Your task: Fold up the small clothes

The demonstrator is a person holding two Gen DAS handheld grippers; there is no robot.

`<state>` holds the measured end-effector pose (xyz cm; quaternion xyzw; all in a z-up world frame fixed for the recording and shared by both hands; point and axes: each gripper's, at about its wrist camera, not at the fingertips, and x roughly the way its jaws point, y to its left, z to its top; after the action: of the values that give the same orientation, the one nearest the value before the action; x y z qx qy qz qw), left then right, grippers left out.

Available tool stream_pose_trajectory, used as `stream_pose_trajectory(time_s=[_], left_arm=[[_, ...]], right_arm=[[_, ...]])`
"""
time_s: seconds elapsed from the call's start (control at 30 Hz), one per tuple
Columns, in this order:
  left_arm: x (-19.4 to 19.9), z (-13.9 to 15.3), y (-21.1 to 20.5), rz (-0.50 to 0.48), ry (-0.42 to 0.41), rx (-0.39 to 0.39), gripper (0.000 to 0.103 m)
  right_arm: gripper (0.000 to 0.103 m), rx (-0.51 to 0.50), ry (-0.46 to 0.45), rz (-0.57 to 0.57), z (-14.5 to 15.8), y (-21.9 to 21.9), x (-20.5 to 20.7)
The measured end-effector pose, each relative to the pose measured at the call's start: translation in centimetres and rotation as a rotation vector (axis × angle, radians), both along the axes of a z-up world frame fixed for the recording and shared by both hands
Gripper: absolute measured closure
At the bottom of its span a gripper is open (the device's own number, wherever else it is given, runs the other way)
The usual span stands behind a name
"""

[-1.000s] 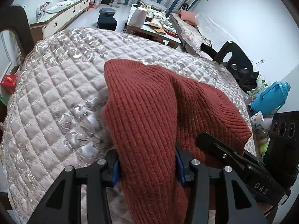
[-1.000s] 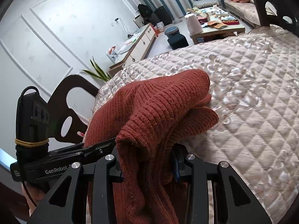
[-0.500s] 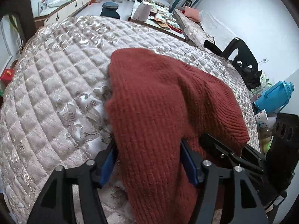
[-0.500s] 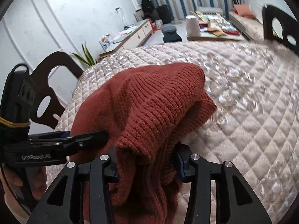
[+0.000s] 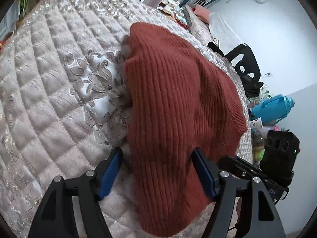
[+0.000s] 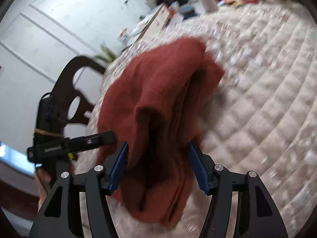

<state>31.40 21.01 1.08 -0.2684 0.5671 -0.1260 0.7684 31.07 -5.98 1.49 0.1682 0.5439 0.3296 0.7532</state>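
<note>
Rust knit garment (image 5: 178, 103) lying lengthwise from frame bottom toward upper centre on quilted cover (image 5: 49, 91), between wide-spread left gripper (image 5: 158, 170) and right gripper (image 6: 157, 164)

Left gripper (image 5: 156, 170): matte black linkage arms with triangular cut-outs, silver round-head screws at the pivots, blue pads (image 5: 110, 173) lining the inner faces of both fingers. Right gripper (image 6: 158, 166): same black frame, same silver screws, same blue pads (image 6: 118, 166). Seen from the right wrist view, the left unit's black body carries pale lettering too blurred to read, a yellow band wrapped round it, a black cable loop at its top, and bare skin of the left hand (image 6: 42, 180) beneath.
</note>
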Motion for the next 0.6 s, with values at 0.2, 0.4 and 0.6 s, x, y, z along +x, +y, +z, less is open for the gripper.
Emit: stream_pose_trajectory(time_s=[0.2, 0.4, 0.6], left_arm=[[-1.6, 1.6, -0.7, -0.012, 0.005, 0.006, 0.062], [-3.8, 3.3, 0.6, -0.001, -0.022, -0.016, 0.063], [-5.3, 2.0, 1.4, 0.038, 0.007, 0.078, 0.06]], right_arm=[[0.06, 0.096, 0.091, 0.03, -0.3, 0.6, -0.8], [0.06, 0.204, 0.152, 0.04, 0.9, -0.4, -1.9], [0.06, 0.082, 0.183, -0.062, -1.3, -1.6, -2.4]])
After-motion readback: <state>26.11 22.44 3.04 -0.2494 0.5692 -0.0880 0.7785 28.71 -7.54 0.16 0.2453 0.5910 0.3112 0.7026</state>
